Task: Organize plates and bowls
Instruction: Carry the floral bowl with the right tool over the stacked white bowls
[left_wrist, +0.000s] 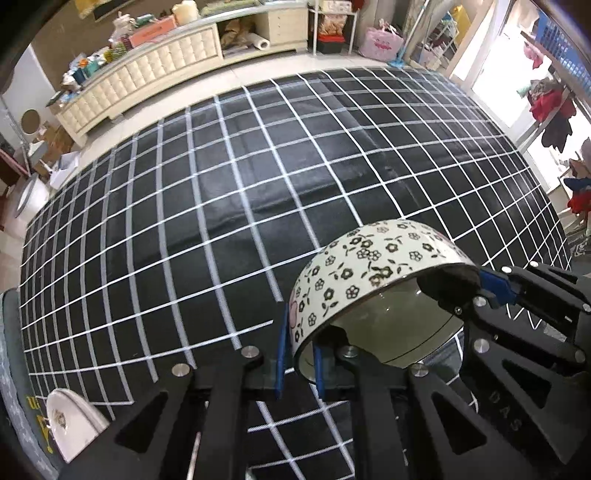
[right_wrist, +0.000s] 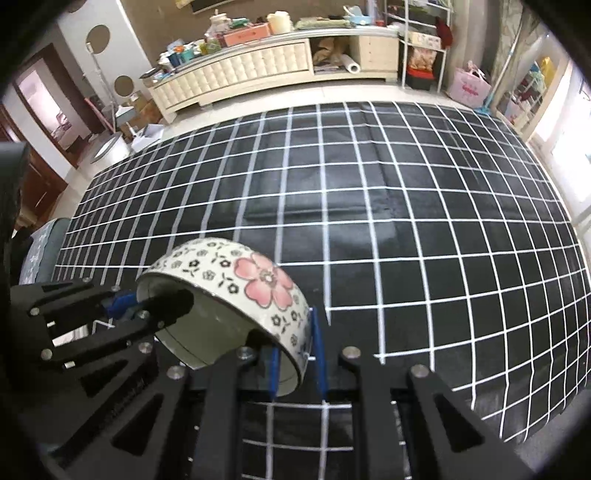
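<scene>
1. Across the middle of both wrist views spreads a black tablecloth (left_wrist: 221, 206) with a white grid, covering the table and filling most of each frame.
2. Along the top of both frames runs a long cream cabinet (right_wrist: 258, 70) with a quilted front, its top crowded with small household items too small to tell apart.
3. Low in the frame, right of centre in the left wrist view and left of centre in the right wrist view, is a floral bowl (left_wrist: 354, 273), cream with small dark flowers and one large pink blossom. It is tilted on its side, its pale inside turned toward the cameras, and lifted clear of the cloth.
4. At the bottom of the left wrist view, the left gripper (left_wrist: 300, 360) is clamped narrowly on the bowl's rim, one blue pad on either side of the wall.
5. At the bottom of the right wrist view, the right gripper (right_wrist: 297, 354) pinches the opposite part of the rim the same way.
6. In the lower left corner of the left wrist view sits a white plate (left_wrist: 74, 421) with a small gold emblem, partly hidden.
</scene>
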